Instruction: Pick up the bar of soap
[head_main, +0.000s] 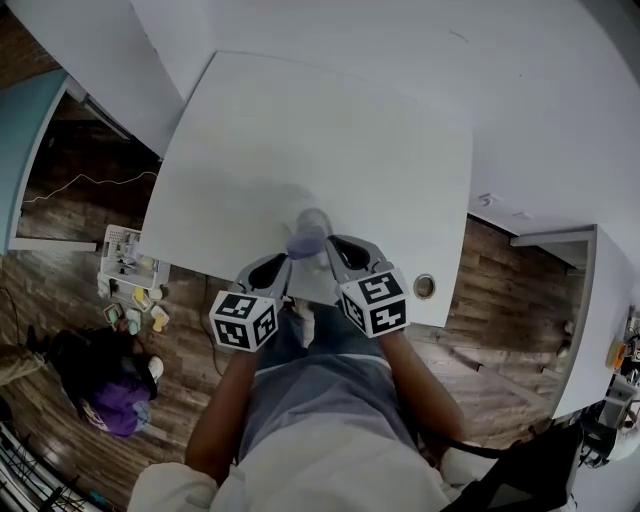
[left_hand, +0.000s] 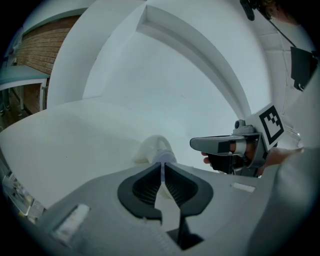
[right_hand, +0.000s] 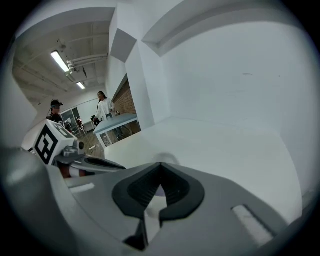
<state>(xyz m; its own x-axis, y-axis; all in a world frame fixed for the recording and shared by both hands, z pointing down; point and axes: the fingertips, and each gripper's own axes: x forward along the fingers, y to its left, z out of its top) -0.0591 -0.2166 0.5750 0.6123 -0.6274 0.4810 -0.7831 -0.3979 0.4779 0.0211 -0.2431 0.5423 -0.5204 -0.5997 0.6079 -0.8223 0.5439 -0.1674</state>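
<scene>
A pale lavender bar of soap (head_main: 305, 242) lies on the white table (head_main: 300, 130) near its front edge, with a whitish rounded thing (head_main: 313, 218) just beyond it. My left gripper (head_main: 286, 260) points at the soap from the left. In the left gripper view its jaws (left_hand: 163, 165) stand a narrow slit apart, the soap (left_hand: 164, 157) right at the tips, nothing clearly pinched. My right gripper (head_main: 330, 244) comes in from the right. Its tips (right_hand: 160, 164) meet, and the soap (right_hand: 159, 190) shows below through the pads' hollow.
The table's front edge runs just under my hands, with a round cable hole (head_main: 424, 286) at the right. White walls stand behind the table. A rack and small items (head_main: 130, 280) sit on the wood floor at left. Two people (right_hand: 102, 107) stand far off.
</scene>
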